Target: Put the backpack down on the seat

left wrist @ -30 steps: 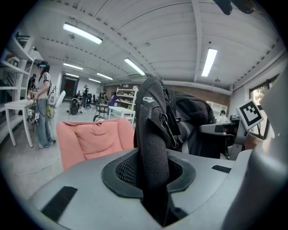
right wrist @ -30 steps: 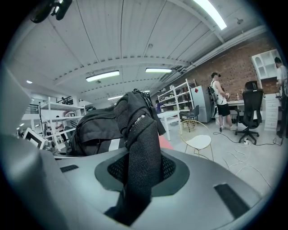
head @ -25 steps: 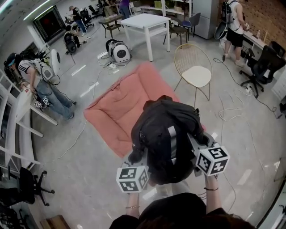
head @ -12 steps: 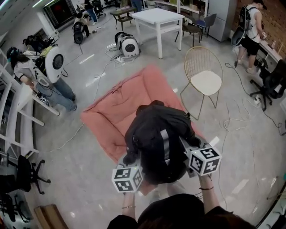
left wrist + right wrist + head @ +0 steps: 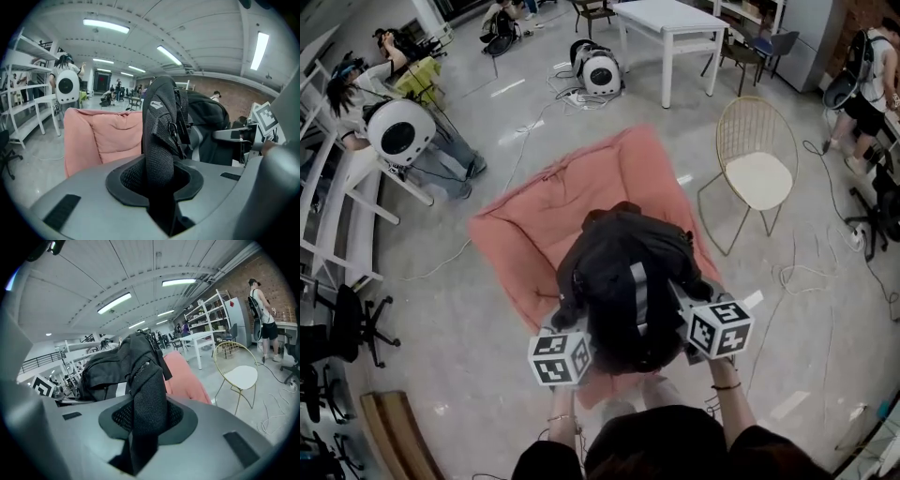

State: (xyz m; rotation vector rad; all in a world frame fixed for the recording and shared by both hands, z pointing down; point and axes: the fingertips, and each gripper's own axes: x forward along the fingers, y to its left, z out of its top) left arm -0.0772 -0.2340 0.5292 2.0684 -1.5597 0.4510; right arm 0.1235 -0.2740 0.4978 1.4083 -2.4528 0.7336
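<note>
Head view first: the backpack [image 5: 628, 281] hangs between my two tools, the left tool [image 5: 570, 328] at its lower-left edge and the right tool [image 5: 686, 300] at its lower-right. Both are about level and equally close to it, so neither side leads. The pink seat [image 5: 548, 220] spreads beyond and beneath the backpack, reaching toward the upper left of the frame. The backpack covers the seat's near corner, and from here I can't tell whether it touches the cushion. Its long axis runs up the frame, away from me. So I judge the drop goes forward and down, both sides together. Left gripper view now: the jaws are pinching the left strap [image 5: 159, 140], black mesh rising dead centre, with the seat's pink back ahead and left of centre. Right gripper view: same story, jaws clamped on the right strap [image 5: 146, 408], the backpack's bulk at centre-left, pink showing just behind it, and a wire chair [image 5: 239, 376] well apart at the right.
</note>
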